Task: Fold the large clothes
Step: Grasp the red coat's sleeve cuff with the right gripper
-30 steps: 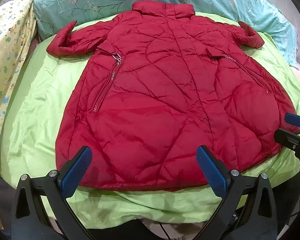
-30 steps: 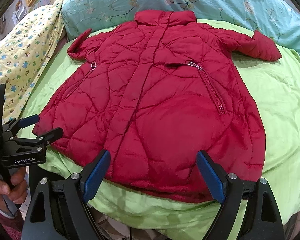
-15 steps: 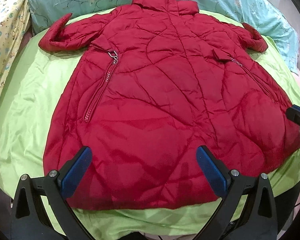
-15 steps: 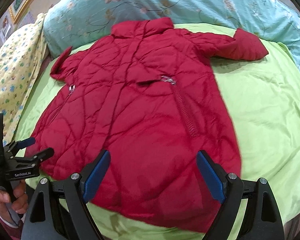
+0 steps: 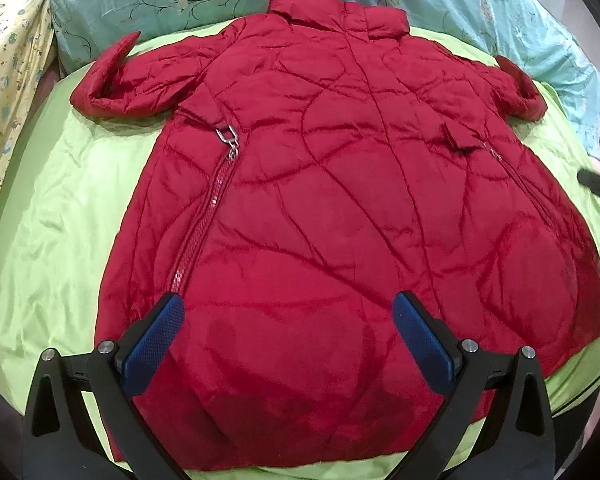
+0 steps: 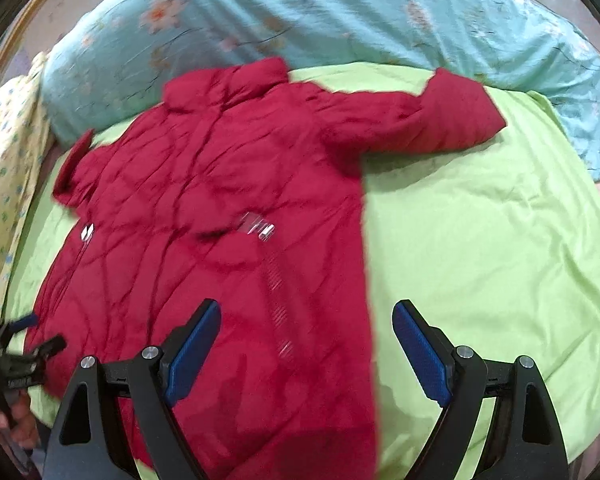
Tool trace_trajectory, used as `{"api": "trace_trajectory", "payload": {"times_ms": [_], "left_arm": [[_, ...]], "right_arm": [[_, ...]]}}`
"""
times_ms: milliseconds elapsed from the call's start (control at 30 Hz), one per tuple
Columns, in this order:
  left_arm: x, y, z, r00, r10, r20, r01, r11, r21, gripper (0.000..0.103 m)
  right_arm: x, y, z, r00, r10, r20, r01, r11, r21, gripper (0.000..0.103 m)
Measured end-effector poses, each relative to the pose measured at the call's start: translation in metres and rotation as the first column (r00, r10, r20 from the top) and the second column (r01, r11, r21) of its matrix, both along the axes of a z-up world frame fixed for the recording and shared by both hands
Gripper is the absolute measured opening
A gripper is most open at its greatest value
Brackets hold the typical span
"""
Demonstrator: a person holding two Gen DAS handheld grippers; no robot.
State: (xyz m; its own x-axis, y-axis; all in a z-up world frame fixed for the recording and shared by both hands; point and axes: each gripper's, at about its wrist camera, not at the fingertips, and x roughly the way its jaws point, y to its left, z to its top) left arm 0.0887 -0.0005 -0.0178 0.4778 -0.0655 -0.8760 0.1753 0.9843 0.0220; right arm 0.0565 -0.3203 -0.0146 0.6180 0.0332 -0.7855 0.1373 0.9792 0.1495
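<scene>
Both grippers have pushed in over the red coat (image 5: 340, 220): left gripper (image 5: 288, 336) now w/ pads past the hem, right gripper (image 6: 306, 344) swung toward 3 o'clock, straddling the coat's side edge on green sheet (image 6: 480, 240)

Red quilted coat (image 5: 340, 208) lies flat on green sheet (image 5: 52, 220), filling frame centre; left gripper (image 5: 288, 344) spread wide over its hem.

We find no text we can read. At the lower left of the right wrist view, the left gripper (image 6: 40, 348) bears a pale label, blurred beyond reading.
</scene>
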Motion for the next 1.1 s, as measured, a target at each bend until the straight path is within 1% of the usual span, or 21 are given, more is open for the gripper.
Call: {"api": "trace_trajectory", "payload": {"times_ms": [200,300,367,433,533,600,667,767,833,900,933,967,1033,1067,1100], "left_arm": [[0.015,-0.003,-0.003,1.000,0.004,-0.022,-0.005,1.000,-0.021,0.103],[0.023,-0.003,-0.002,1.000,0.009,-0.026,-0.010,0.999,-0.031,0.103],[0.029,-0.002,-0.003,0.999,0.017,-0.036,-0.018,0.999,-0.036,0.103],[0.036,0.000,-0.005,0.999,0.024,-0.047,-0.027,0.999,-0.044,0.103],[0.045,0.000,-0.010,0.997,0.034,-0.066,-0.037,0.999,-0.039,0.103],[0.053,0.000,-0.014,0.996,0.039,-0.078,-0.042,0.998,-0.036,0.103],[0.059,-0.002,-0.018,0.995,0.042,-0.090,-0.045,0.998,-0.034,0.103],[0.067,-0.006,-0.024,0.994,0.041,-0.104,-0.045,0.999,-0.029,0.103],[0.072,-0.009,-0.028,0.993,0.039,-0.115,-0.043,0.999,-0.029,0.103],[0.076,-0.013,-0.031,0.992,0.034,-0.123,-0.038,0.999,-0.026,0.103],[0.077,-0.015,-0.032,0.992,0.031,-0.125,-0.034,0.999,-0.024,0.103],[0.079,-0.017,-0.033,0.992,0.026,-0.127,-0.029,0.999,-0.022,0.103],[0.081,-0.018,-0.034,0.992,0.022,-0.126,-0.024,1.000,-0.012,0.103],[0.081,-0.017,-0.033,0.992,0.024,-0.122,-0.025,1.000,-0.010,0.103],[0.083,-0.015,-0.032,0.993,0.025,-0.118,-0.027,1.000,-0.016,0.103]], "right_arm": [[0.052,-0.057,0.006,0.995,-0.096,0.014,0.095,0.993,0.065,0.089],[0.083,-0.093,0.006,0.983,-0.182,0.014,0.180,0.979,0.098,0.089],[0.103,-0.118,0.005,0.970,-0.243,0.013,0.239,0.961,0.137,0.089],[0.121,-0.138,0.005,0.955,-0.295,0.016,0.289,0.946,0.146,0.089],[0.155,-0.167,0.007,0.932,-0.362,0.019,0.358,0.927,0.111,0.089],[0.179,-0.180,0.003,0.923,-0.384,0.005,0.381,0.919,0.101,0.088],[0.203,-0.192,0.003,0.913,-0.407,-0.004,0.406,0.911,0.071,0.087],[0.237,-0.203,0.003,0.904,-0.428,-0.015,0.428,0.904,-0.002,0.087],[0.260,-0.207,0.000,0.903,-0.430,-0.023,0.427,0.901,-0.082,0.087],[0.279,-0.213,-0.011,0.899,-0.435,-0.056,0.427,0.898,-0.109,0.085],[0.286,-0.217,-0.018,0.897,-0.436,-0.075,0.427,0.897,-0.113,0.081],[0.290,-0.219,-0.023,0.895,-0.438,-0.085,0.426,0.896,-0.126,0.079],[0.298,-0.224,-0.035,0.890,-0.443,-0.103,0.425,0.891,-0.160,0.063],[0.299,-0.229,-0.039,0.887,-0.449,-0.107,0.431,0.889,-0.154,0.055],[0.298,-0.233,-0.041,0.885,-0.453,-0.107,0.437,0.888,-0.141,0.034]]}}
